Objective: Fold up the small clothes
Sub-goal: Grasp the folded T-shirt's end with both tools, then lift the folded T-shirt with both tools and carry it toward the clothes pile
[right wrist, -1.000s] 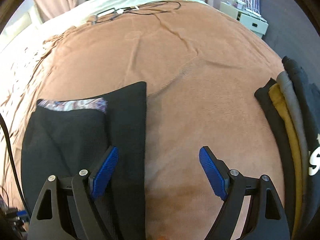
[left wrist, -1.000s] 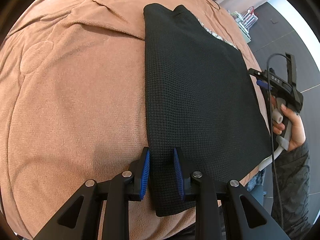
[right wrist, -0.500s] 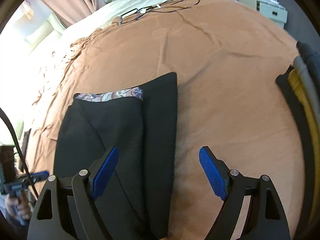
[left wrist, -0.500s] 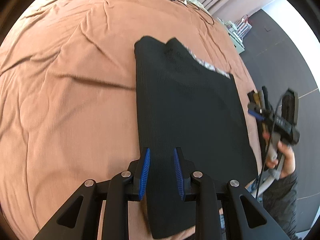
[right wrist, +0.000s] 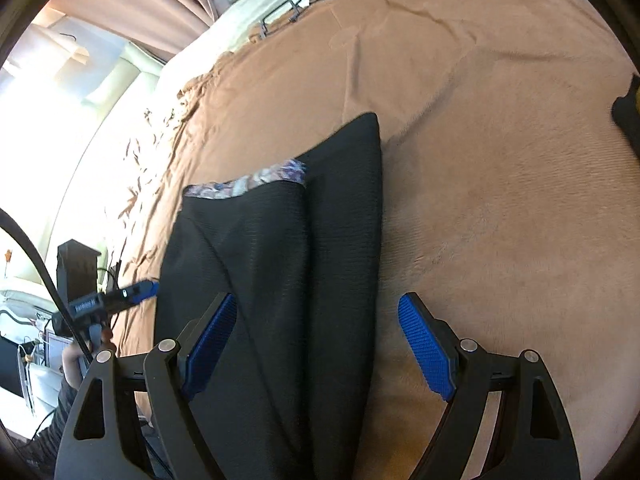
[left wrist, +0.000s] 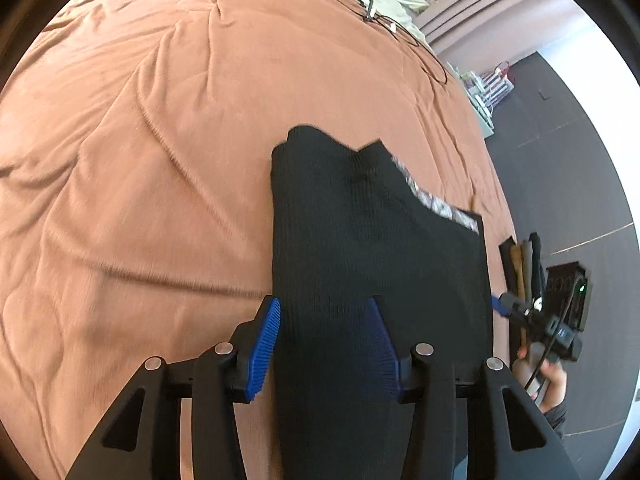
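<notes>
Garment (left wrist: 376, 264) lies between the spread jaws of both grippers (left wrist: 326, 344) (right wrist: 316, 348).

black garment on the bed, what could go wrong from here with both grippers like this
1. The left gripper has its jaws apart around the near edge of the black garment, so nothing pins it; a pull could slip off the cloth.
2. The right gripper is wide open over the garment; closing here may pinch several folded layers and undo the fold.
3. Dragging could bunch the loose brown blanket beneath, or push the garment toward the stacked clothes.
</notes>
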`<move>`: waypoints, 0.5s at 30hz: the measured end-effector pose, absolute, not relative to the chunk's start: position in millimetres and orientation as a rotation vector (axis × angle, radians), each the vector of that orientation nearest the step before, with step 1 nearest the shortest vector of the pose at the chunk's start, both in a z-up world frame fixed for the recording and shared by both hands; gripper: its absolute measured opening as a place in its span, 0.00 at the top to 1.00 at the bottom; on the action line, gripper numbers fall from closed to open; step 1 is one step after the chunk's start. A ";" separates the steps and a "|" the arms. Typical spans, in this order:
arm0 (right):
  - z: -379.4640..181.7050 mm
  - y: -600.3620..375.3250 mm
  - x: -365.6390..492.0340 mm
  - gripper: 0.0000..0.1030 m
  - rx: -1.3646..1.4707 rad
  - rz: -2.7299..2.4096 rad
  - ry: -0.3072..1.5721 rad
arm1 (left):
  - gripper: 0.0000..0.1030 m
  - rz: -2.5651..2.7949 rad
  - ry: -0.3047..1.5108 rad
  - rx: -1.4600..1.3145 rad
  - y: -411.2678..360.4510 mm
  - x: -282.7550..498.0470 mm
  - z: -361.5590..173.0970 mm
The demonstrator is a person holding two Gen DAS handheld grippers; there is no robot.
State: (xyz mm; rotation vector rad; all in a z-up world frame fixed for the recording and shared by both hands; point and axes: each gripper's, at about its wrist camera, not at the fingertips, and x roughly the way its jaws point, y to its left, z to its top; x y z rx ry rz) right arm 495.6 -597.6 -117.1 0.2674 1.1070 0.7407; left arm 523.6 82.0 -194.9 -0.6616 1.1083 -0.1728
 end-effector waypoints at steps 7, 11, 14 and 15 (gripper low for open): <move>-124.9 -605.2 520.9 0.20 0.357 0.852 1.102 | 0.55 -0.169 1.123 -0.659 87.2 558.3 -208.2; -132.9 -596.1 535.9 0.20 0.362 0.892 1.109 | 0.59 -0.174 1.132 -0.683 90.6 578.0 -217.9; -138.9 -592.7 546.0 0.29 0.344 0.882 1.122 | 0.61 -0.184 1.125 -0.699 92.3 591.2 -222.5; -139.3 -591.6 548.7 0.32 0.338 0.883 1.121 | 0.61 -0.186 1.123 -0.708 93.4 596.3 -224.0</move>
